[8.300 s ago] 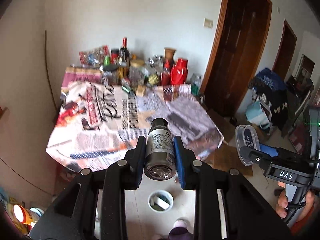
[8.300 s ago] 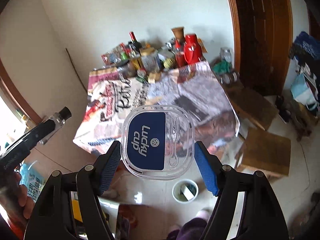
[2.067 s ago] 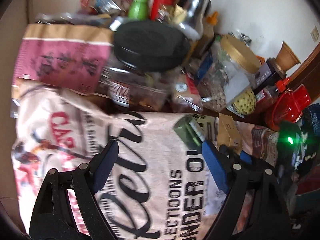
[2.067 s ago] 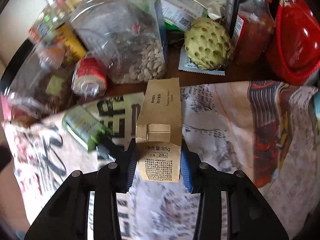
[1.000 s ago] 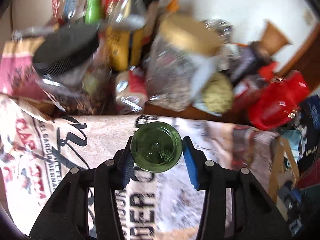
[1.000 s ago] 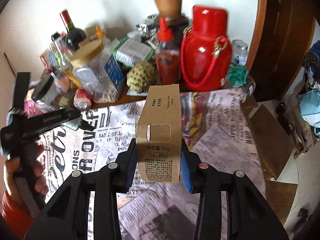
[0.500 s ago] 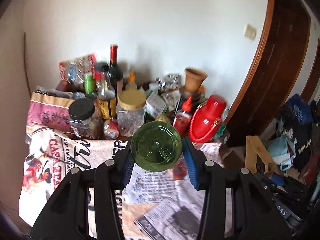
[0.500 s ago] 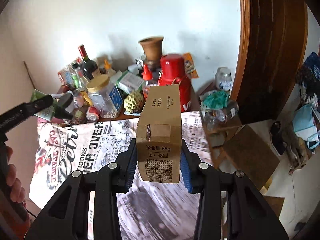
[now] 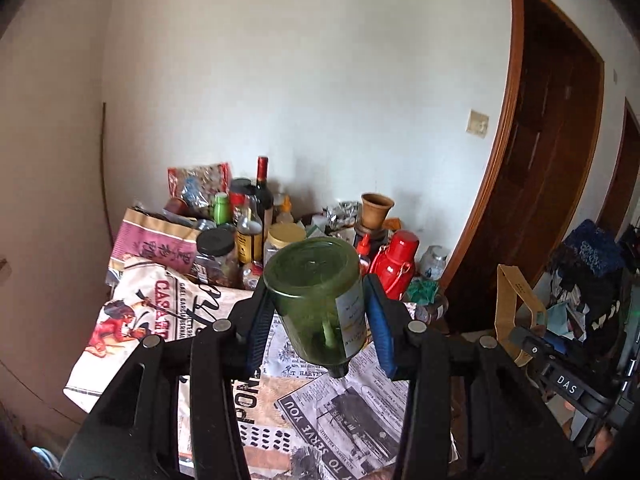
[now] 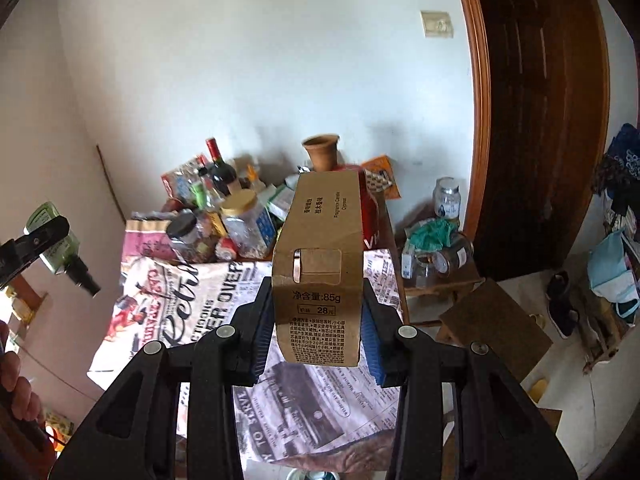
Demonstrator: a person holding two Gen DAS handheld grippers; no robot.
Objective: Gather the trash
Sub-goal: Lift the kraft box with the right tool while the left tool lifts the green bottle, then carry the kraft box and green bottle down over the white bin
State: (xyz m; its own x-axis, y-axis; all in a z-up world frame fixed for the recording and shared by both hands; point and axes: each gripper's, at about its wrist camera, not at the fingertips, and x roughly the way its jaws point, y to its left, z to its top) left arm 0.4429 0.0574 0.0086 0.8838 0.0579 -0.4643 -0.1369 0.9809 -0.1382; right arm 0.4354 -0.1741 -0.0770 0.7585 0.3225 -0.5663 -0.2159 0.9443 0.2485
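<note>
Both pieces of trash are picked up and held high above the table (image 10: 304,412), with lots of open room around. The right gripper (image 10: 316,332) pinches a brown box (image 10: 320,264). The left gripper (image 9: 316,320) pinches a green bottle (image 9: 316,296). Next they likely need carrying to a bin, past the near table edge.
</note>
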